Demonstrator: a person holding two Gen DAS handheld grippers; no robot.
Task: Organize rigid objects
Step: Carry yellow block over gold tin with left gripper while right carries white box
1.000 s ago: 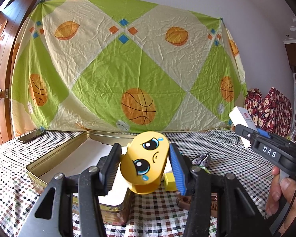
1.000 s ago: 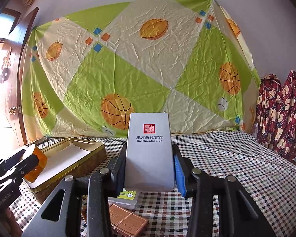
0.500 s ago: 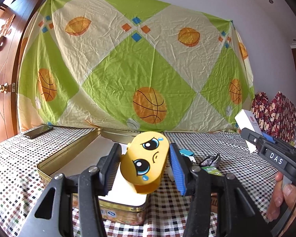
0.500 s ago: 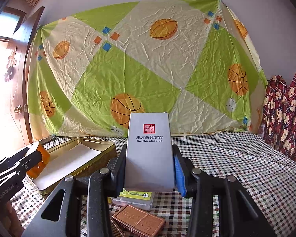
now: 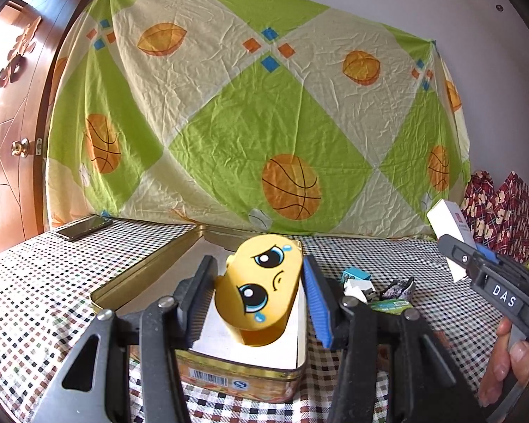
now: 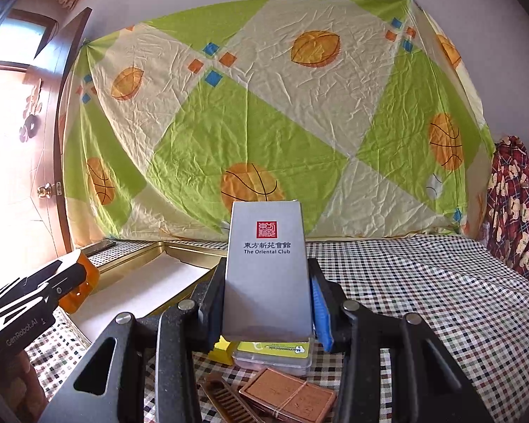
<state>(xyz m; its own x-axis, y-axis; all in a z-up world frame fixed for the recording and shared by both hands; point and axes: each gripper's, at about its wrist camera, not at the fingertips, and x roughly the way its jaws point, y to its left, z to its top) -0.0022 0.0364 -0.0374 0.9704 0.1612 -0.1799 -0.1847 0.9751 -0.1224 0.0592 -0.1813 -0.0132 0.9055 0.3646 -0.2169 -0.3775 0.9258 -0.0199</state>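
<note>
A yellow cartoon-face box [image 5: 261, 290] is pinched by the left gripper [image 5: 259, 298] above the gold tin [image 5: 141, 275]; a grey card box [image 6: 267, 271] is clamped in the right gripper [image 6: 266, 303] fingers.

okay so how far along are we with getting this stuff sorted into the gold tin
Done: nothing appears packed yet; the gold tin shows only its white lining.
In hand: the left gripper holds a yellow toy with a crying face over the tin; the right gripper holds a grey Oriental Club box.
Left: a clear case with a yellow card, brown blocks and small packets on the checked cloth.
</note>
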